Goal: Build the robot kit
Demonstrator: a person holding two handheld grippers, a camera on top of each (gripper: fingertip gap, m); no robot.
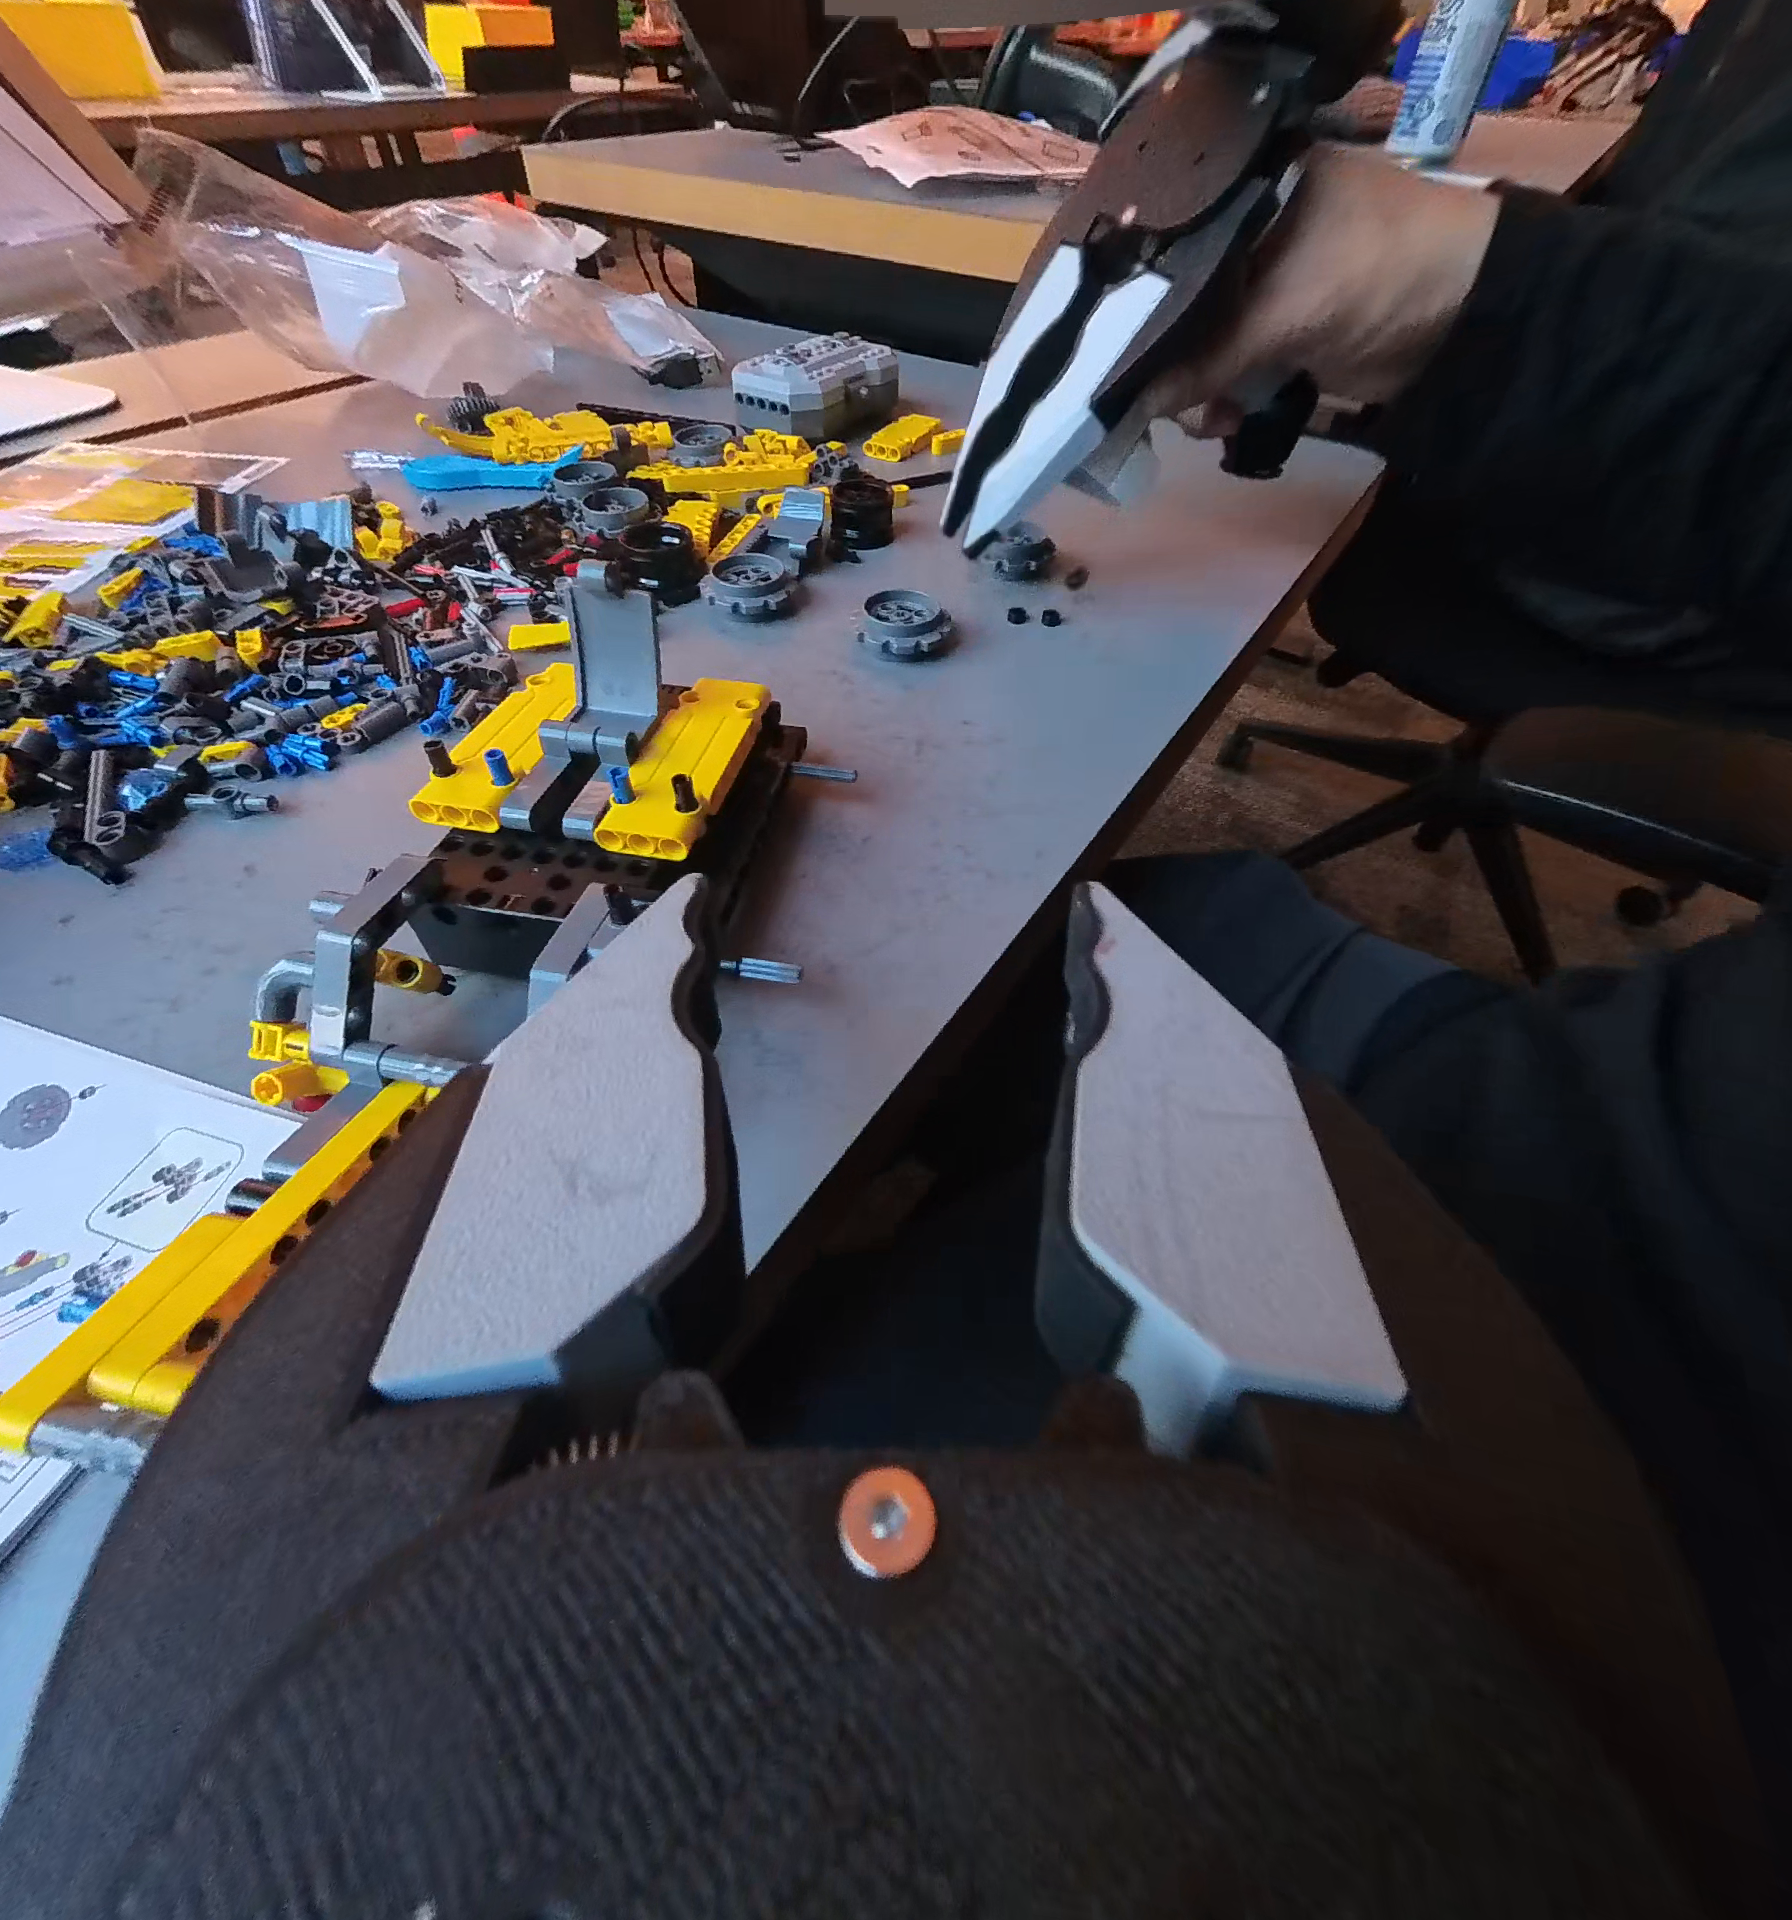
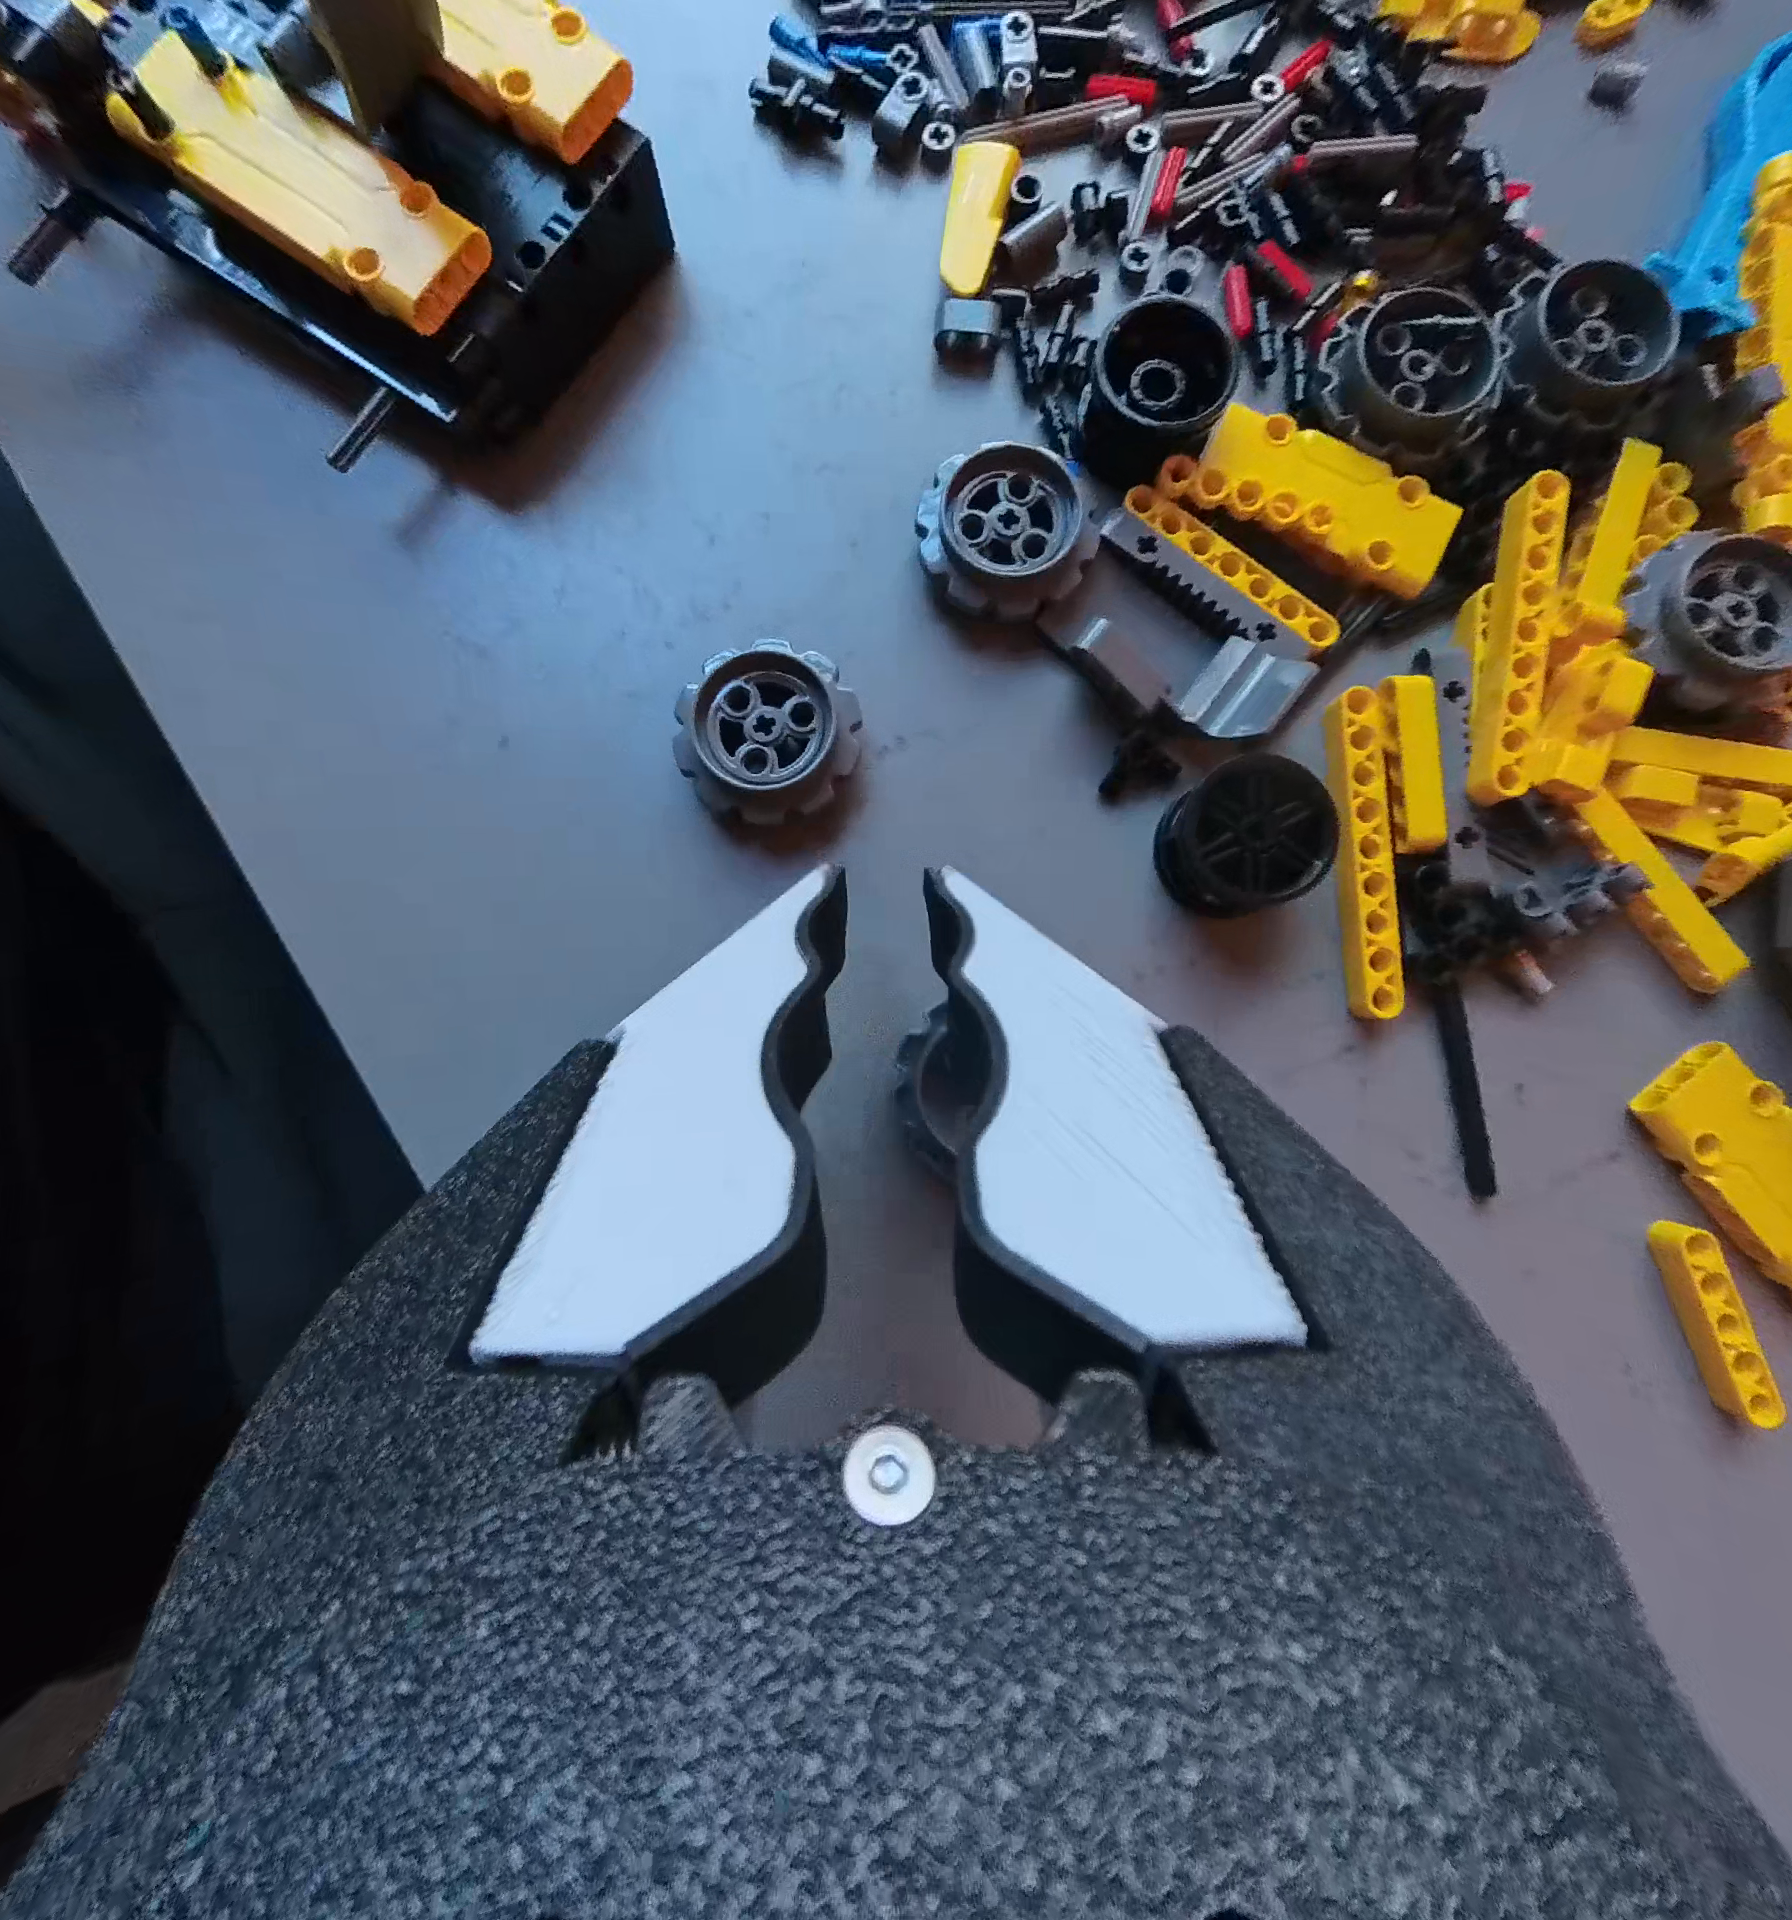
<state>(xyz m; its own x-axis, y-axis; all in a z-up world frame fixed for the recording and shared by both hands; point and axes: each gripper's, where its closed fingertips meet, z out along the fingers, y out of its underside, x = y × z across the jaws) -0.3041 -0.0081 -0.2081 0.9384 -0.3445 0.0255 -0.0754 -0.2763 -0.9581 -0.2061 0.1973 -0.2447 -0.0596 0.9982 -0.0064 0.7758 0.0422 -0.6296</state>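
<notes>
While my right gripper [image 2: 884,883] sits low over the grey tabletop [image 2: 456,644], fingers parted only narrowly, a small grey toothed plastic wheel [image 2: 928,1101] lies between them against the right finger, not yet clamped. It looks light, rigid and slick to me, so I'd pinch across its ridged rim. My left gripper [image 1: 887,899] hangs wide and empty at the table's near edge, beside the yellow-and-black brick chassis [image 1: 601,769].

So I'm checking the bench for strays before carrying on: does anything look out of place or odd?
Mostly sorted clutter. One grey wheel lies alone on the table, away from the parts pile. Another wheel sits half hidden under the right gripper. Nothing looks damaged.
</notes>
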